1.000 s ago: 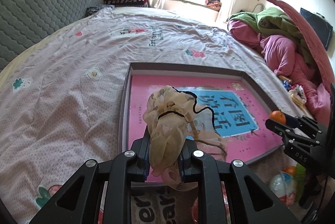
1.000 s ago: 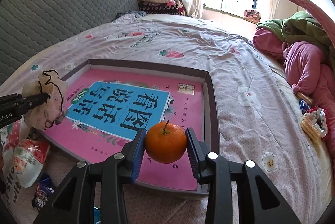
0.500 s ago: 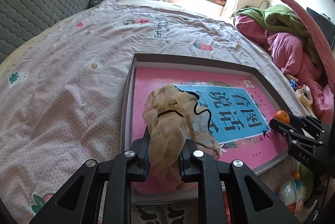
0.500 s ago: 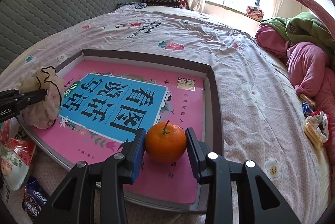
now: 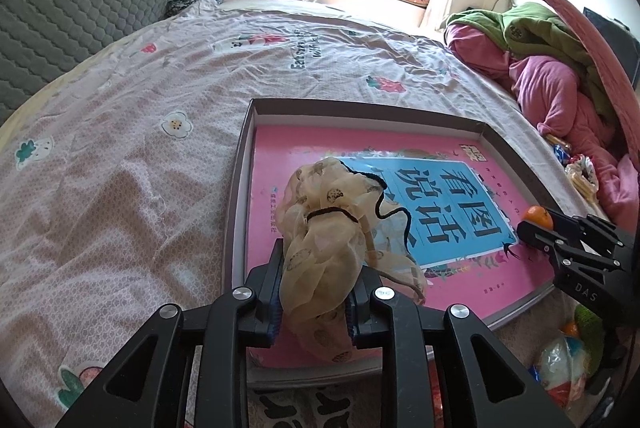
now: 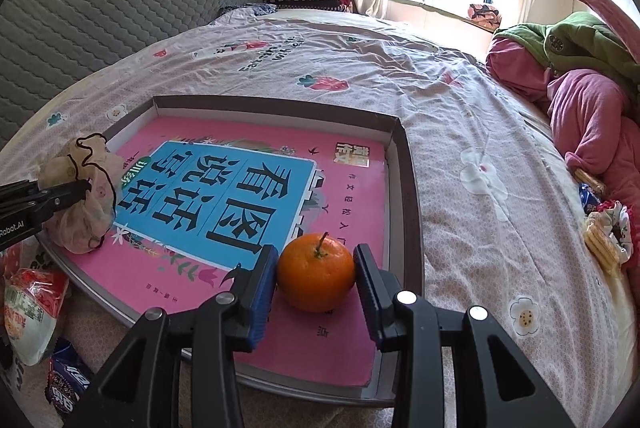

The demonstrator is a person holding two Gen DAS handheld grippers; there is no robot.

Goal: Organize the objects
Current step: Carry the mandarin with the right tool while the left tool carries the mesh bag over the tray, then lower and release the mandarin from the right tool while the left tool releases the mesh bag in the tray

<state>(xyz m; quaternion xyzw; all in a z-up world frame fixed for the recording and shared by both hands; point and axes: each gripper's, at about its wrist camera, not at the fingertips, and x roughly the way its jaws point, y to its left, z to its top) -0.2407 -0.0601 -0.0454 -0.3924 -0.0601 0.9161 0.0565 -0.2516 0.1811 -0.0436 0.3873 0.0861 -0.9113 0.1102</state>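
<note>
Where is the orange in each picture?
Left wrist view: the orange peeks out at the far right, in the right gripper.
Right wrist view: bottom centre, between the gripper's pads.
Shared landmark: the pink book in the tray.

A stemmed orange (image 6: 315, 277) sits upright in the shallow tray (image 6: 408, 188); a beige gauze scrunchie (image 5: 324, 244) (black-edged) hangs crumpled over its near-left corner.

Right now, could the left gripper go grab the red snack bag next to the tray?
Probably not yet. The left gripper has its jaws full with the beige scrunchie, so it would have to drop that first. The red snack bag itself lies uncovered beside the tray.
</note>
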